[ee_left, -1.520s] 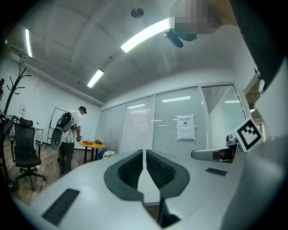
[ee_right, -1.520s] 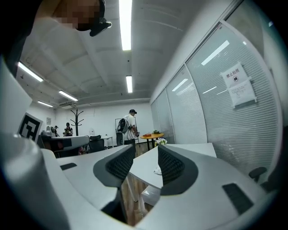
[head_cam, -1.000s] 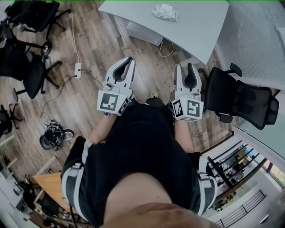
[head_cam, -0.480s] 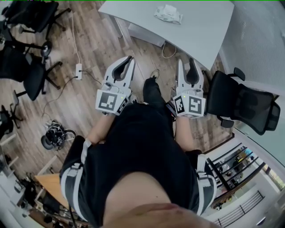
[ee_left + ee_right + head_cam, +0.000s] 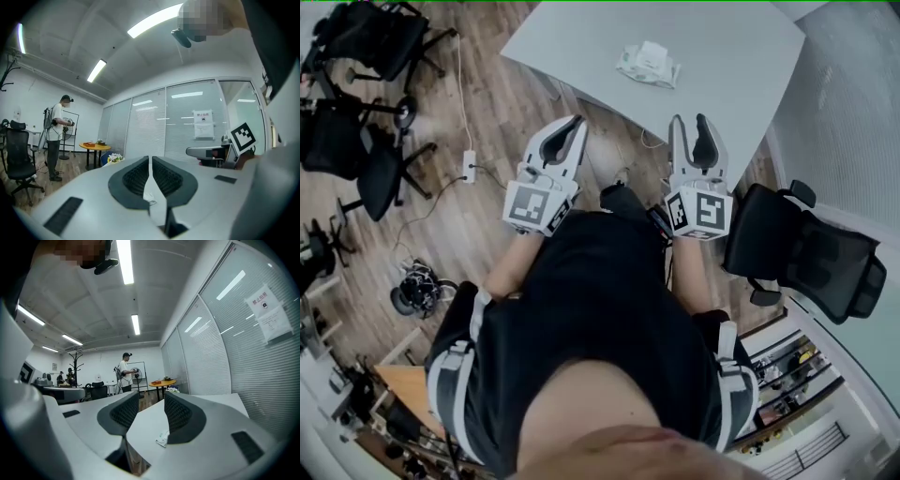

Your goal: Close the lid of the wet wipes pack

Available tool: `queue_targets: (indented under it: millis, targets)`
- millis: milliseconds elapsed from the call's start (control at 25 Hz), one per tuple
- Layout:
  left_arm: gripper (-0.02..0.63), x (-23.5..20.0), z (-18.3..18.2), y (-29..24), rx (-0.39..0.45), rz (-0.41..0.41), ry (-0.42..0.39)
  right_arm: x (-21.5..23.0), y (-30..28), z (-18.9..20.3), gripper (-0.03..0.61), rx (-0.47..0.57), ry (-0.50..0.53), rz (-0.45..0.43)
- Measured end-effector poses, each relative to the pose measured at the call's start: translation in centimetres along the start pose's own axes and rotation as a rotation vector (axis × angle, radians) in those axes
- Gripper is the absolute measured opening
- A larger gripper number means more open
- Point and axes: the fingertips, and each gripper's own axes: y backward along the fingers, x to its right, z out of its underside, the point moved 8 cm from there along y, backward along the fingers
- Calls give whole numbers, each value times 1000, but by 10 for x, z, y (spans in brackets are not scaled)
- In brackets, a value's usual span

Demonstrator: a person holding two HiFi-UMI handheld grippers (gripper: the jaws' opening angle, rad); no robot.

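The wet wipes pack (image 5: pixel 648 66), white with its lid flap raised, lies on the light grey table (image 5: pixel 722 56) at the top of the head view. Both grippers are held level in front of the person's body, short of the table's near edge. My left gripper (image 5: pixel 570 125) is shut with nothing between its pads. My right gripper (image 5: pixel 689 121) is open and empty. In the right gripper view the pack (image 5: pixel 162 438) shows small on the table (image 5: pixel 145 425), low between the open jaws of that gripper (image 5: pixel 151 397). In the left gripper view my left gripper (image 5: pixel 149 160) shows only a thin slit.
A black office chair (image 5: pixel 806 253) stands at the right by the table's corner. More black chairs (image 5: pixel 366 159) and a power strip (image 5: pixel 470 167) with a cable are on the wooden floor at the left. A person (image 5: pixel 124 373) stands far off by a round orange table (image 5: pixel 162 382).
Both grippers have moved forward toward the table, whose near edge and wipes pack now sit lower and closer in the head view. The jaws are unchanged.
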Motion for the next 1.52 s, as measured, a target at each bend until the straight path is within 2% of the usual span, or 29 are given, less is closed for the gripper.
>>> queue_targets:
  millis: [400,560,760,960,1160,1280,1360,1440,1520]
  targets:
    - [41,-25,9,-115,-87,41,-61,67,-90,6,178,-57,-24,-42]
    - [41,-50,14,-160,-118,76,-121,82,-124,6,178,-63,-20,-35]
    - [41,-87,22,-222,-168,152,-236,98,-172,7,178,-86,-2,-13]
    - [41,-118,41,-292,-287,281,-397,119,-219,12,178,-119,0,24]
    - [43,-140,89,-354,-460,454,-501,136,-263,17,178,-146,-7,59]
    - [49,-149,123,-381,-559,531,-555,144,-280,21,178,-164,-6,76]
    - [75,-152,147,-398,-630,594,-597,151,-291,24,181,-180,-4,91]
    - [152,-155,171,-409,-708,672,-642,156,-302,28,183,-198,-6,104]
    - [168,-159,195,-417,-783,747,-686,159,-314,32,184,-219,-6,112]
